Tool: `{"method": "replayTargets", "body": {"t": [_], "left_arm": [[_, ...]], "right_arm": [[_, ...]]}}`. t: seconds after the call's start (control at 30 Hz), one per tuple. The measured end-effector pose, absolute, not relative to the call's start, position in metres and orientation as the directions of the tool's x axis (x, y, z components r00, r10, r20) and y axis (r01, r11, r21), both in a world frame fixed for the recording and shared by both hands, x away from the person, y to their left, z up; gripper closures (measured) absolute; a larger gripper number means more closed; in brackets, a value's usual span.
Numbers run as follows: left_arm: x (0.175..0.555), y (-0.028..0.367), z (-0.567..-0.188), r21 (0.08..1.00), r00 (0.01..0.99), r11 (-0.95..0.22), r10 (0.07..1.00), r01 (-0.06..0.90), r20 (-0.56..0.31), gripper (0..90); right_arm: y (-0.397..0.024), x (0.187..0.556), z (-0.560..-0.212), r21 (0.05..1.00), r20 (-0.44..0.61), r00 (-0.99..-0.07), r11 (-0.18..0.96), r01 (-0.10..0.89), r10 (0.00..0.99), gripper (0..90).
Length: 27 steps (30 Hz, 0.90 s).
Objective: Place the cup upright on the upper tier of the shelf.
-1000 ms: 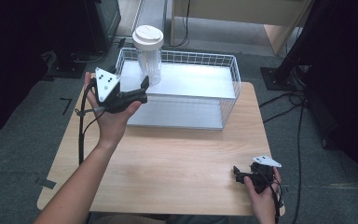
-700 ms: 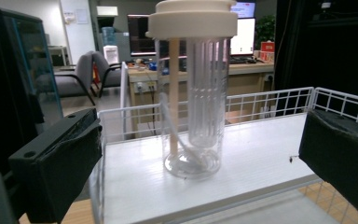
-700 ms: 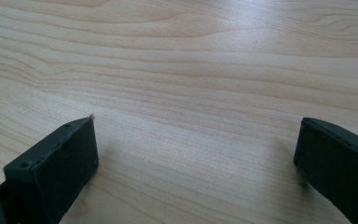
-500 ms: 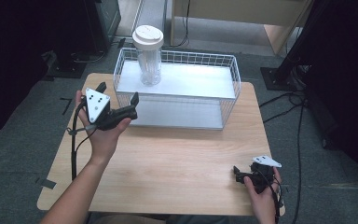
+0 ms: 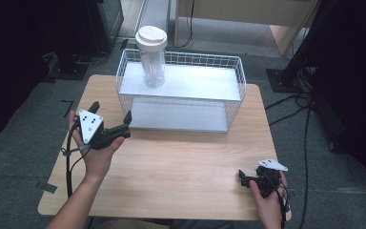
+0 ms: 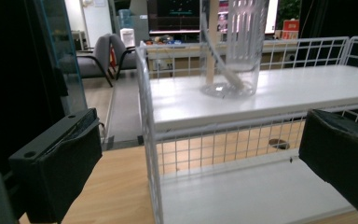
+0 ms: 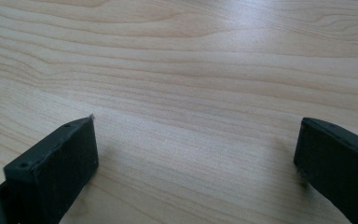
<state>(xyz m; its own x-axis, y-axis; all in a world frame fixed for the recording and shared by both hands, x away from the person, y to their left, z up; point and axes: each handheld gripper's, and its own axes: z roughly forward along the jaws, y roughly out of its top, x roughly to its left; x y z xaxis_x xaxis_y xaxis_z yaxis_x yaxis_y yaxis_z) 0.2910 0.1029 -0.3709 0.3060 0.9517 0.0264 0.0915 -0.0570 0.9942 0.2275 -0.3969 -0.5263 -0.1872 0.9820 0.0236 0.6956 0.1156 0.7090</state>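
Note:
A clear plastic jar (image 5: 151, 57) with a white lid stands upright at the left end of the top shelf of a white wire rack (image 5: 186, 90). My left gripper (image 5: 111, 112) is open and empty, held above the table just left of the rack's front corner. In the left gripper view its jaws (image 6: 200, 128) are spread wide and face the rack (image 6: 261, 93), with the jar (image 6: 233, 46) farther back on the shelf. My right gripper (image 5: 243, 177) rests low at the table's near right corner. It stands open (image 7: 196, 126) over bare wood.
The wooden table (image 5: 181, 157) carries the rack along its far edge. Grey carpet surrounds the table, with cables (image 5: 310, 109) on the floor to the right and dark stands behind. Chairs and a desk show beyond the rack in the left gripper view.
My left gripper has drawn back from the jar and the rack's top shelf, toward the person and lower. The jar stays on the shelf. The right gripper has not moved.

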Motion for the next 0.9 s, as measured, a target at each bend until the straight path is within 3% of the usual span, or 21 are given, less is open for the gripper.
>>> {"method": "replayTargets", "body": {"t": [0.67,0.9], "left_arm": [[0.267,0.129,-0.426,0.982,0.242,-0.083,0.969,0.171,0.04,0.0],[0.26,0.141,-0.452,0.967,0.212,-0.082,0.977,0.242,0.03,0.0]], "right_arm": [[-0.397,0.228,-0.526,0.709,0.025,-0.186,0.114,0.696,0.982,0.0],[-0.397,0.227,-0.526,0.708,0.023,-0.187,0.115,0.696,0.982,0.0]]}}
